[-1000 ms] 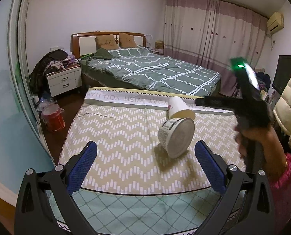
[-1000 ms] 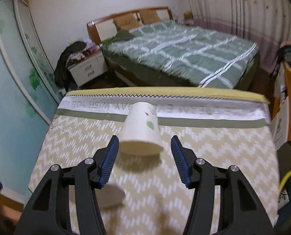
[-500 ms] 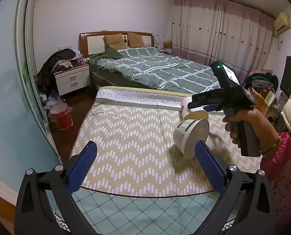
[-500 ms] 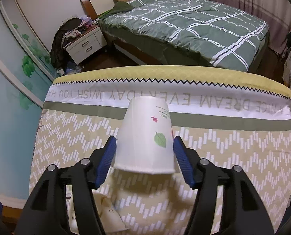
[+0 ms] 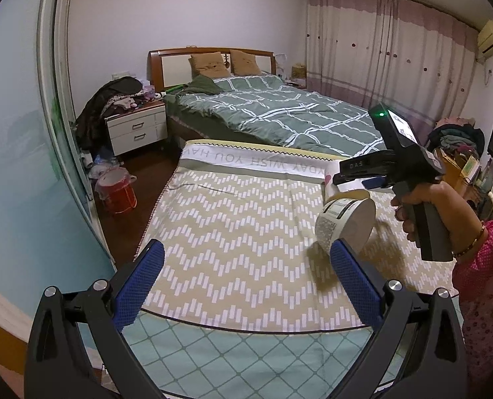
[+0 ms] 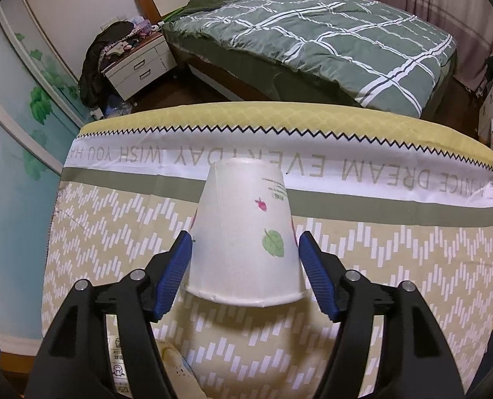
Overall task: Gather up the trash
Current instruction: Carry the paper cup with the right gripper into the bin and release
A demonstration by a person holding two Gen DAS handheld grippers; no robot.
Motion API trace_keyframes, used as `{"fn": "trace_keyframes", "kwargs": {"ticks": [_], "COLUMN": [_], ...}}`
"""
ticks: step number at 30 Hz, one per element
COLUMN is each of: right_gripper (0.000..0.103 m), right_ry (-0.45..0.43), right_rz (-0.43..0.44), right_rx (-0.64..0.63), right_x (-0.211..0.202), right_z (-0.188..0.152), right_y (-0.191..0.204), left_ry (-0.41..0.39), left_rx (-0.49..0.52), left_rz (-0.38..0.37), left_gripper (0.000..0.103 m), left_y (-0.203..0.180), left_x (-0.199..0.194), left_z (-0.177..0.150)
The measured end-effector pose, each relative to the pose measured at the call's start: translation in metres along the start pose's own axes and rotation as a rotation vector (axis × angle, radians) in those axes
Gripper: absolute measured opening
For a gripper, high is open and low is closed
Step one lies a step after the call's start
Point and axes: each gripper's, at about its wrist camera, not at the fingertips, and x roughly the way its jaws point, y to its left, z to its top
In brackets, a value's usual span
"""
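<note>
Now the right gripper (image 6: 245, 274) has come down around an upturned paper cup (image 6: 243, 236) on the zigzag tablecloth (image 6: 396, 266); its jaws, just widening, straddle the cup without visibly squeezing it. Beside the cup, a noodle tub (image 5: 346, 222) lies toppled. The left gripper (image 5: 246, 282) hangs wide open, empty, nearer the cloth's front edge. Closing comes next, likely.

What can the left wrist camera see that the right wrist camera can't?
Only the left wrist view shows the red bucket on the floor, the person's hand holding the right claw's handle, and the open left claw. Only the right wrist view shows the leaf and flower printed on the paper cup, which stands upside down between the right claw's pads. Both show the cup, the tipped tub, the zigzag cloth and the bed.
</note>
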Motion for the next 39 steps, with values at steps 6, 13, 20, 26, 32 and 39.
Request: {"fn": "trace_keyframes", "kwargs": {"ticks": [6,13,20,26,32,39], "right_gripper": [0.046,0.045,0.046,0.047,0.05,0.05], "right_ry": [-0.049,-0.13,-0.238,-0.346,-0.426,-0.387], "right_rz": [-0.001,0.015,-0.012,-0.106,-0.31,-0.425], "right_rx": [0.002,0.024,0.073,0.207,0.365,0.532], "right_x": [-0.013,-0.049,-0.11,-0.163,-0.202,-0.195], "right_z": [-0.001,-0.015,-0.064,-0.135,-0.199,-0.244], "right_y": [-0.001,-0.013,-0.061,-0.134,-0.206,-0.277], "left_ry": [0.0,0.001,0.001,0.01,0.004,0.005], "left_rx": [-0.008,-0.014,0.005,0.034,0.084,0.125], "left_rz": [0.01,0.003,-0.034,-0.082,-0.115,-0.126], "left_gripper": [0.098,0.098,0.098,0.098,0.098,0.098], "left_y": [0.003,0.004,-0.009,-0.031,-0.057,-0.079], "left_x": [0.0,0.001,0.004,0.011,0.015,0.02], "left_z": [0.001,0.001,0.0,-0.001,0.004,0.013]}}
